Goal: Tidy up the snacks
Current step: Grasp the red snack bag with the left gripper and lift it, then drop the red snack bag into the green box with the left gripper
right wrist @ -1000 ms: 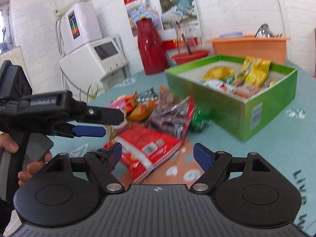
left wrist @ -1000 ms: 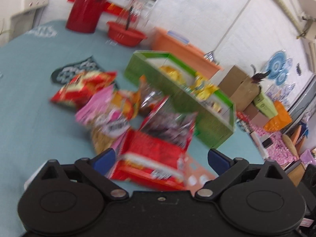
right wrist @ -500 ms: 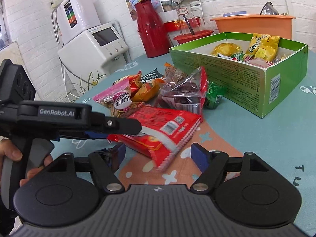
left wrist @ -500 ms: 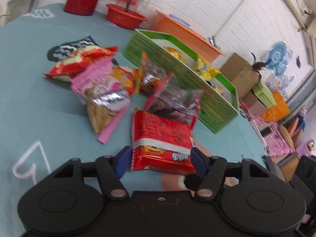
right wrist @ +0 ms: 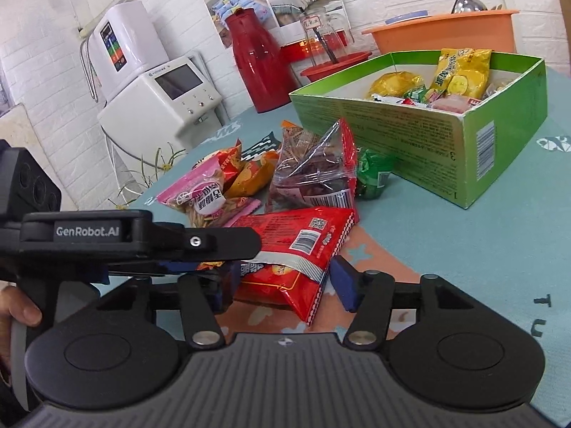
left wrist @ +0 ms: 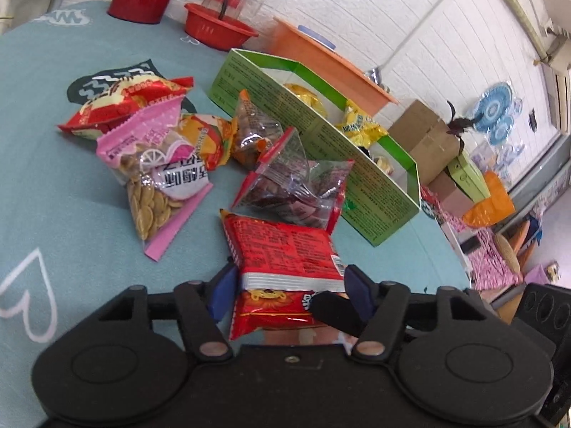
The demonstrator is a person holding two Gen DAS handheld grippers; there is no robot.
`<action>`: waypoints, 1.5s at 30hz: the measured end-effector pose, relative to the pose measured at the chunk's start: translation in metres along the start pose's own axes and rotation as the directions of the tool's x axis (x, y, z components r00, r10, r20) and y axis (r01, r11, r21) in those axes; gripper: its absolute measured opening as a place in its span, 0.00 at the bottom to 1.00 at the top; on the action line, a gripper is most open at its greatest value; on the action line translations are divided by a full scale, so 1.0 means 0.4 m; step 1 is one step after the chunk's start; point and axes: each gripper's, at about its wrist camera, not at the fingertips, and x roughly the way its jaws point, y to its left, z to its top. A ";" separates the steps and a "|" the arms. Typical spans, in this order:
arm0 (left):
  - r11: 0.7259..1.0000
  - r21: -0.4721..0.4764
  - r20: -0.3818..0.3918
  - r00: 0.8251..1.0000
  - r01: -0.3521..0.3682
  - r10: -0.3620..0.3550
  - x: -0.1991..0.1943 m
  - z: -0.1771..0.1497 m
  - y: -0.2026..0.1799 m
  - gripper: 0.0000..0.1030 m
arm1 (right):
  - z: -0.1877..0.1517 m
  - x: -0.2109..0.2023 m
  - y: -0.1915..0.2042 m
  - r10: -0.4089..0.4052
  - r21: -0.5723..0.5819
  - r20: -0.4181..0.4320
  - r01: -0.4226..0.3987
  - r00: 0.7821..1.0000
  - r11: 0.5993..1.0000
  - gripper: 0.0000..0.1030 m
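A red snack packet (left wrist: pixel 285 260) lies on the teal tablecloth, nearest to both grippers; it also shows in the right wrist view (right wrist: pixel 296 246). My left gripper (left wrist: pixel 291 290) is open, its blue pads on either side of the packet's near end, touching or nearly so. My right gripper (right wrist: pixel 285 281) is open around the same packet from the other side. The left gripper's body (right wrist: pixel 142 239) crosses the right view. A green box (left wrist: pixel 321 132) holding yellow snacks stands behind; it also shows in the right wrist view (right wrist: pixel 428 132). More packets lie between.
A clear-and-red packet (left wrist: pixel 296 185), a pink seed packet (left wrist: pixel 157 164), an orange packet (left wrist: pixel 207 139) and a red-yellow bag (left wrist: pixel 128 103) lie in a pile. A red thermos (right wrist: pixel 257 64), red bowl (left wrist: pixel 217 30) and orange basin (right wrist: pixel 442 32) stand behind the box. A small green packet (right wrist: pixel 374 174) lies by the box.
Both grippers have moved forward and down onto the red packet, which now lies between both pairs of fingers. The left jaws have narrowed around it.
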 end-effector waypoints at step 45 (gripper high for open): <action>0.992 0.106 0.113 0.990 0.074 -0.086 0.296 0.355 -0.135 1.00 | 0.292 0.079 -0.214 -0.202 -0.073 0.266 0.229 0.943 0.971 0.84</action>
